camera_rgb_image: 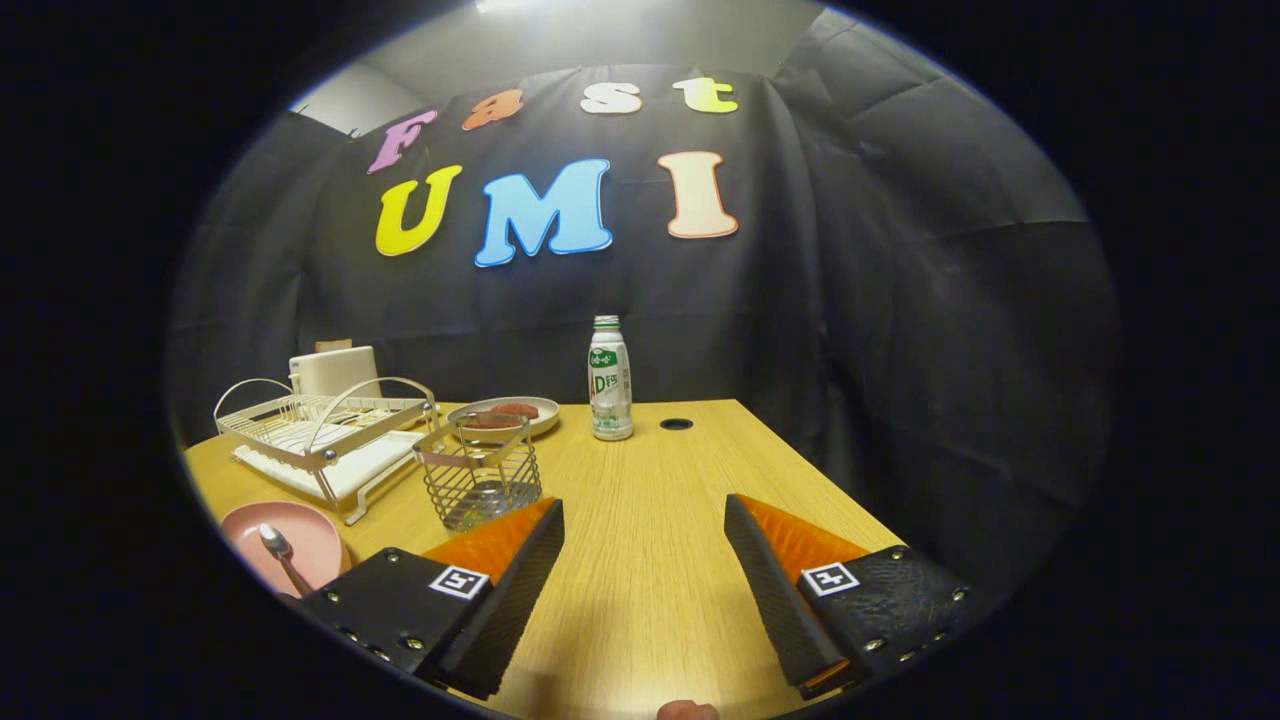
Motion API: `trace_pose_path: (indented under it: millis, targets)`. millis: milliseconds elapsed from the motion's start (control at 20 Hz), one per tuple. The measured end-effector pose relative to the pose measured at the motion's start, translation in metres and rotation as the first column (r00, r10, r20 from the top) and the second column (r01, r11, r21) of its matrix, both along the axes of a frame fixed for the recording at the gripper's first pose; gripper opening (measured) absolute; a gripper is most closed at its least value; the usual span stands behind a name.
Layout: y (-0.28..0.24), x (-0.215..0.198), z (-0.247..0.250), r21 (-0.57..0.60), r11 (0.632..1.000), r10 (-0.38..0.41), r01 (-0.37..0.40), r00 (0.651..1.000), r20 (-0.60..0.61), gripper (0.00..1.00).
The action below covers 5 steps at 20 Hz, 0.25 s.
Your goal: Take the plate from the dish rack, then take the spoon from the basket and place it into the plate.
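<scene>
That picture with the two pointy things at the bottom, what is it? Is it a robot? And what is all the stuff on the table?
It is not a robot. A person holds a two-finger gripper, and a camera riding on it looks forward, so its two fingers poke in from below. They are spread open over the bare wooden table and hold nothing.

To the side lies a pink plate with a spoon in it. Behind that stand a wire basket and a white dish rack. Further back are another plate with something reddish on it and a bottle. So the job looks finished.
</scene>
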<state>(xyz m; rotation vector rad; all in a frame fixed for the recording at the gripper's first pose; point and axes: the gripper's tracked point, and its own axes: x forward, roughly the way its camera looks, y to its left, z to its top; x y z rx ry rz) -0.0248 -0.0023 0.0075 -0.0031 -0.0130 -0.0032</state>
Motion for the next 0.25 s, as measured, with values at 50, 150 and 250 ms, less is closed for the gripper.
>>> trace_pose_path:
  millis: [50, 150, 250]
  targets:
    - [0.0007, -0.0065, 0.0047, -0.010, 1.000, 0.006, -0.005, 0.999, 0.039, 0.99]
    - [0.0008, -0.0119, 0.0039, 0.006, 1.000, -0.001, 0.001, 0.999, 0.037, 0.97]
    - [-0.0004, -0.0126, 0.0002, -0.001, 1.000, 0.003, -0.003, 1.000, 0.030, 0.99]
